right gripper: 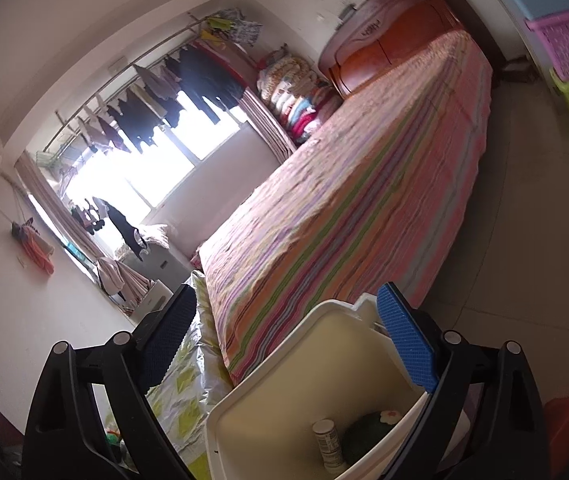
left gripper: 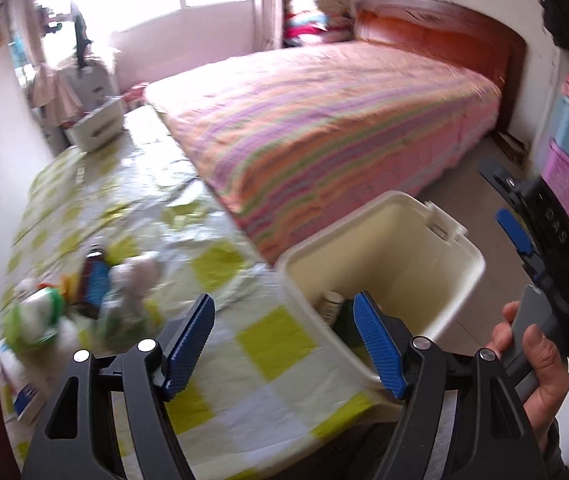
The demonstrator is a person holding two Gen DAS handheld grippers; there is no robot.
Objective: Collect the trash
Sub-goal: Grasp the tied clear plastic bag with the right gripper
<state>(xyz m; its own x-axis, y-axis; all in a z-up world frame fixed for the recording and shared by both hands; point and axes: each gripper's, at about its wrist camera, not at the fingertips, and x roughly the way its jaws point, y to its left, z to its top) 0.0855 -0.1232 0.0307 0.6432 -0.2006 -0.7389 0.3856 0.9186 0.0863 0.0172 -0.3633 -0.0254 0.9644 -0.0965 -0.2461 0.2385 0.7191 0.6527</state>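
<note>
Room: your bedroom has a striped bed [left gripper: 336, 120] next to a table with a green-checked cloth [left gripper: 244, 320].
Bin: your white bin [left gripper: 456, 280] stands at the table's edge, just beside the bed.
In the bin: a small bottle [right gripper: 326, 442] and a dark green thing [right gripper: 364, 436] lie at the bottom.
Trash left: a blurry pile of bottles and wrappers [left gripper: 96, 296] sits on the cloth, to the left of the bin.
Left gripper [left gripper: 284, 344]: your jaws are wide apart with nothing between them, above the cloth by the bin's rim.
Right gripper [right gripper: 292, 356]: your jaws are apart too. The blue pad [right gripper: 404, 344] seems to lie on the bin's far wall, but you cannot tell if it touches.
Your hand [left gripper: 540, 376]: it holds the right gripper's handle beside the bin.
</note>
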